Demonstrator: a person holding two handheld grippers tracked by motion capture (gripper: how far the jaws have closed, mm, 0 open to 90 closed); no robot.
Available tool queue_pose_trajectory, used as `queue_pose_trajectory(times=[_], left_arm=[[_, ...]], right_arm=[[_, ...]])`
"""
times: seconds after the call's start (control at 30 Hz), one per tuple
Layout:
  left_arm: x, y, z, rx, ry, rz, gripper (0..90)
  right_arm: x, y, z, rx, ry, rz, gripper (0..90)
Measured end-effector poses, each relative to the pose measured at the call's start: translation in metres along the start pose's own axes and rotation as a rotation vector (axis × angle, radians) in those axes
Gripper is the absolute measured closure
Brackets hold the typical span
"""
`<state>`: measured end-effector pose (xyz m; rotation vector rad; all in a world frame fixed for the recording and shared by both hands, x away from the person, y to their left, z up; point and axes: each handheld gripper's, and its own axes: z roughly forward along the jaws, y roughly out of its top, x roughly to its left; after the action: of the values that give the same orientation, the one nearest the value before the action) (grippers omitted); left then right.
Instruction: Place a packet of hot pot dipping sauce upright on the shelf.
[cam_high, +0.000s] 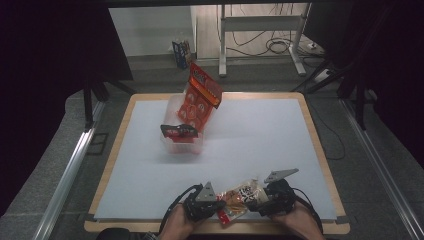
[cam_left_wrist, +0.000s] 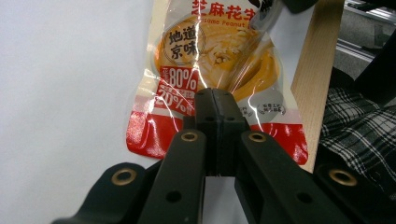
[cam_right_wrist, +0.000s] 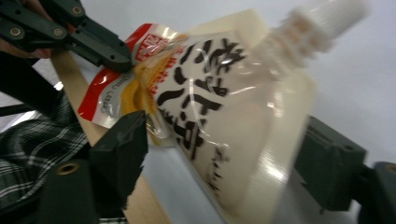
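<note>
The white surface (cam_high: 260, 145) stood in a dark room. At its 6 o'clock edge lay a sauce pouch (cam_high: 240, 197), spout toward 2 o'clock, left tool (cam_high: 218, 205) clamped on it, right tool (cam_high: 260, 197) apart around it.

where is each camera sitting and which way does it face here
High view: above the person's side, looking forward and down on the table; both hands, left gripper and right gripper at the bottom.
Left gripper view: on the left gripper, looking along its shut jaws at the sauce pouch.
Right gripper view: on the right gripper, its jaws either side of the pouch.
Shared: the pouch appears in all three.
</note>
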<state>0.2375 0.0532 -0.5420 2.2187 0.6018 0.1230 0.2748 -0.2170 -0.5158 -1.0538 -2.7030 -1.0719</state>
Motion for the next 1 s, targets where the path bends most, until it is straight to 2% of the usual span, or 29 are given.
queue_pose_trajectory(times=[0.07, 0.17, 0.23, 0.37, 0.5, 0.6, 0.63, 0.7, 0.73, 0.8, 0.9, 1.0], left_arm=[[0.0, 0.0, 0.0, -0.002, 0.001, 0.001, 90.0], [0.0, 0.0, 0.0, -0.002, 0.002, -0.001, 90.0], [-0.001, -0.001, 0.0, -0.004, 0.005, -0.001, 90.0], [-0.001, -0.001, 0.0, -0.003, 0.009, 0.003, 90.0], [0.0, -0.001, -0.001, 0.008, 0.009, 0.014, 90.0], [0.0, -0.001, -0.001, 0.006, 0.007, 0.01, 90.0], [-0.001, -0.001, 0.0, -0.006, 0.006, -0.004, 90.0], [-0.001, -0.001, 0.0, -0.008, 0.006, -0.002, 90.0], [0.0, -0.001, -0.001, 0.002, 0.008, 0.011, 90.0], [0.0, -0.002, -0.001, -0.001, 0.009, 0.01, 90.0], [-0.002, -0.002, -0.001, -0.008, 0.017, 0.02, 90.0], [-0.004, -0.003, -0.002, -0.011, 0.032, 0.04, 90.0]], right_arm=[[0.002, 0.001, 0.002, -0.004, 0.021, 0.003, 30.4], [0.003, 0.004, 0.004, -0.026, 0.079, 0.027, 35.2], [0.003, 0.005, 0.005, -0.043, 0.093, 0.032, 38.3], [0.003, 0.01, 0.002, -0.11, 0.14, 0.063, 44.9], [0.007, 0.016, 0.006, -0.112, 0.143, 0.057, 50.3], [0.01, 0.019, 0.009, -0.117, 0.133, 0.041, 56.5], [0.011, 0.02, 0.008, -0.121, 0.134, 0.043, 59.1], [0.011, 0.021, 0.008, -0.126, 0.139, 0.051, 63.4], [0.011, 0.021, 0.007, -0.126, 0.133, 0.047, 66.1], [0.012, 0.022, 0.007, -0.118, 0.119, 0.034, 70.2], [0.014, 0.024, 0.007, -0.107, 0.089, 0.011, 73.0], [0.016, 0.026, 0.006, -0.104, 0.08, -0.002, 74.8]])
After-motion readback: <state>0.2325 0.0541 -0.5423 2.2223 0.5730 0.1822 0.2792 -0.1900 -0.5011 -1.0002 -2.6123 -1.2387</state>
